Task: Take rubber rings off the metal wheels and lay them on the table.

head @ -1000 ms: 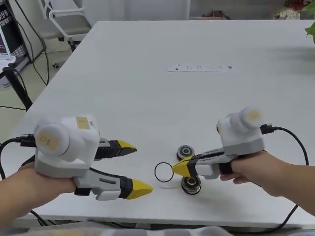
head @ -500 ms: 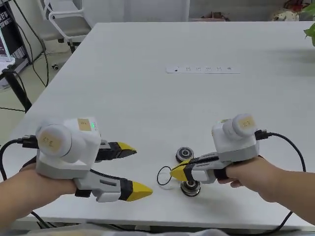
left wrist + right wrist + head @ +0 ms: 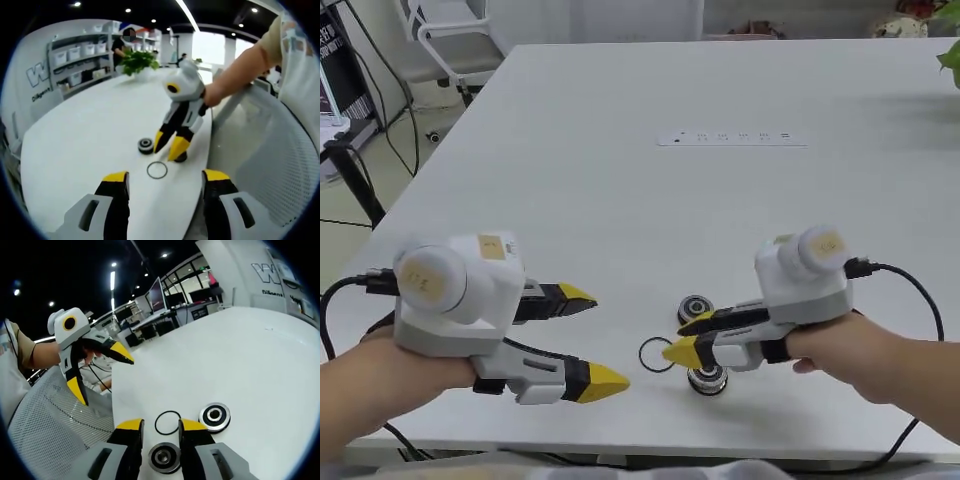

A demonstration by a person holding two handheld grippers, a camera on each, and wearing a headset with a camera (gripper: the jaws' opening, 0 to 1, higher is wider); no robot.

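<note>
Bright, even overhead light; soft shadows on the white table [image 3: 620,200]. Gripper views bend at edges; ceiling spotlights [image 3: 113,264] glare.

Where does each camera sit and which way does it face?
Head view: on the headset, facing forward and down at the table; shows the left gripper, right gripper and the person's hands.
Left gripper view: on the left gripper, facing the right gripper across the rubber ring; its own open jaws below.
Right gripper view: on the right gripper, facing the left one; a metal wheel shows between its jaws.
Shared: both gripper views show the ring.
</note>
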